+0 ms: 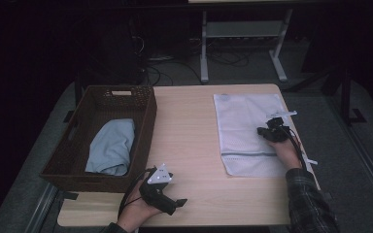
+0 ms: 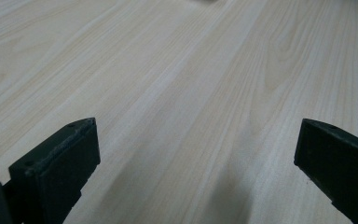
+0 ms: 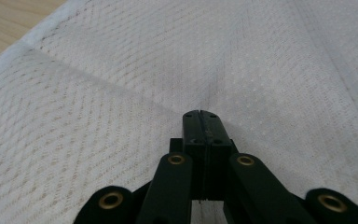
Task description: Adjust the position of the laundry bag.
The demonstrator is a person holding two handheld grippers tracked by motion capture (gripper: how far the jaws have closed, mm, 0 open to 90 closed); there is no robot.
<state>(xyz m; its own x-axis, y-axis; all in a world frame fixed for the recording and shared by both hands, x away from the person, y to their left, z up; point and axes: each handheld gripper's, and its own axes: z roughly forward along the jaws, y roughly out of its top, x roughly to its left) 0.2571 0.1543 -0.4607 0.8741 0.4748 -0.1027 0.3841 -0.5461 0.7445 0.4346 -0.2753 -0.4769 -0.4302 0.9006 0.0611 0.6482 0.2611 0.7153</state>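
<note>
Brown basket (image 1: 148,114) on worktop (image 1: 184,136) holds folded blue cloth (image 1: 110,146). Left gripper (image 2: 196,154) wide open; right gripper (image 3: 200,116) closed on white mesh bag (image 3: 121,93).

1. The left gripper (image 2: 196,158) is seen from its own camera, with its two black jaws rising from the bottom corners of the left gripper view.
2. The jaws are held wide apart, and nothing is gripped between them.
3. A worn, roughened top edge is shown on the jaw at the left.
4. The light wooden bench (image 2: 177,84) is spread beneath and beyond the jaws, its grain running diagonally toward the upper right.
5. Soft shadows are cast on the bench near each jaw.
6. The bench's edge is seen at the right, with dark, unclear surroundings beyond it.
</note>
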